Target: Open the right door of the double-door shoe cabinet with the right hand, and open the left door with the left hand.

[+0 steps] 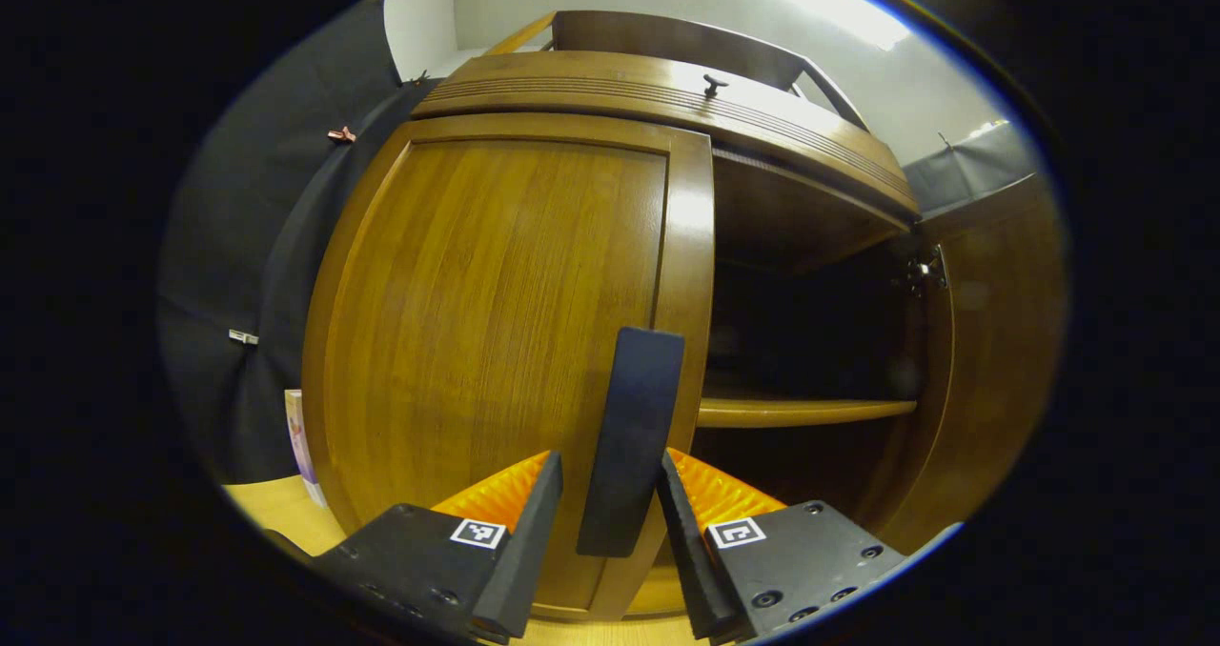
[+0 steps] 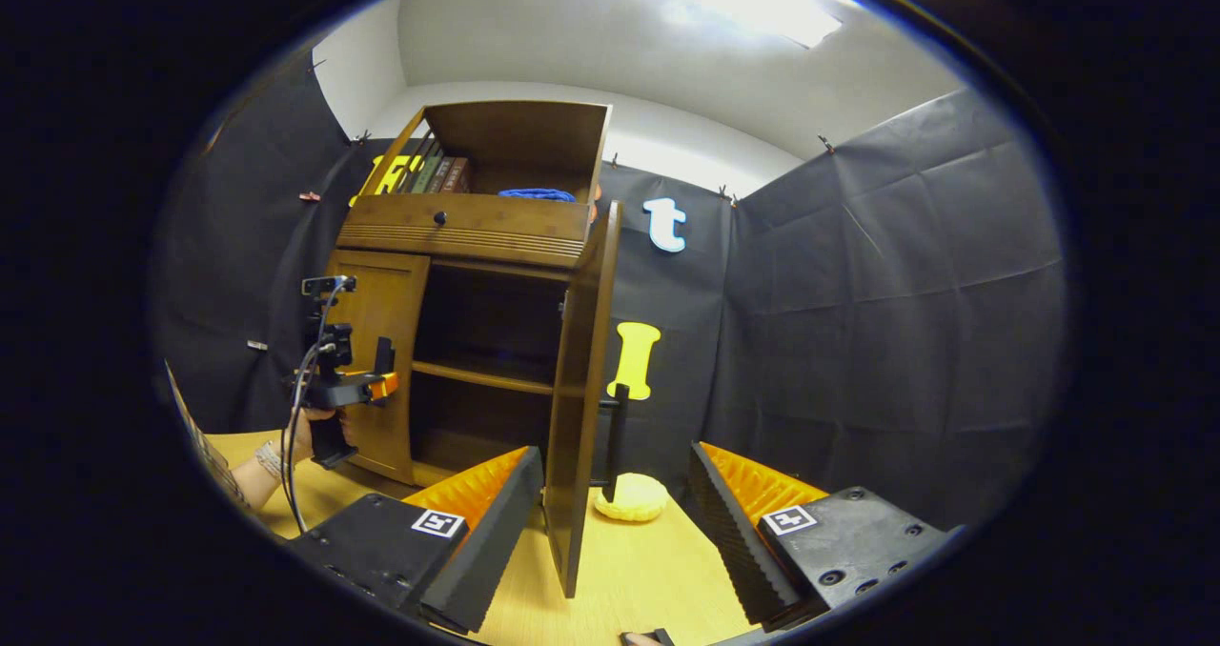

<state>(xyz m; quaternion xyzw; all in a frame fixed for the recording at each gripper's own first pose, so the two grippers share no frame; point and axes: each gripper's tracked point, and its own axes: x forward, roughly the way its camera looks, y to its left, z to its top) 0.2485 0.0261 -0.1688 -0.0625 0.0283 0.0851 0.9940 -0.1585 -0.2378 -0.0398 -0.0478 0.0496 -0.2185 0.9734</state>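
Brown wooden double-door shoe cabinet [image 2: 477,236] stands far left on yellow tabletop [image 2: 629,570]. Right door [image 2: 577,398] swung wide open, dark handle [image 2: 618,432] on its outer face. Left door [image 1: 496,341] shut; stiff, hinged panel, likely swings easily, glossy face slippery, so take hold at dark vertical bar handle [image 1: 631,436]. Left claw [image 1: 607,522] straddles that handle, fingers apart, not clamped. Right claw [image 2: 615,513] apart, holding nothing.

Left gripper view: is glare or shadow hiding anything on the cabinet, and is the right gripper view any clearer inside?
Left gripper view: ceiling light glares on the drawer front and the left door edge; fisheye bows the door; the open compartment is deep shadow above the shelf. Right gripper view: interior equally dark, right door sharp.
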